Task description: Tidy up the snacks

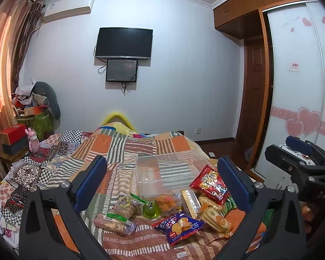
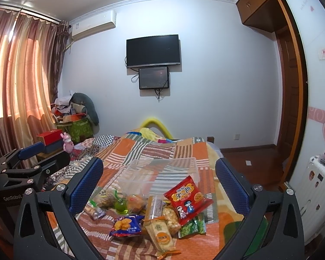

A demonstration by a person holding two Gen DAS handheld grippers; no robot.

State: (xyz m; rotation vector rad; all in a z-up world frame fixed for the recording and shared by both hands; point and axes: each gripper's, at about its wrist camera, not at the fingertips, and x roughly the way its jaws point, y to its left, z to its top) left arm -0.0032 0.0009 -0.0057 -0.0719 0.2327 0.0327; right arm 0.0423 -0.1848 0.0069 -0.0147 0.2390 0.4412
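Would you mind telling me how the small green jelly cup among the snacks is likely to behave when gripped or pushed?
The green jelly cup looks smooth and glossy, so it may slip between the jaws. Its domed shape suggests it could tip or roll if nudged on the soft quilt. It probably deforms under a hard squeeze.

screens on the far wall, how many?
2: a large black flat-screen TV mounted on the white wall, and a smaller dark monitor mounted directly beneath it. None seem hidden.
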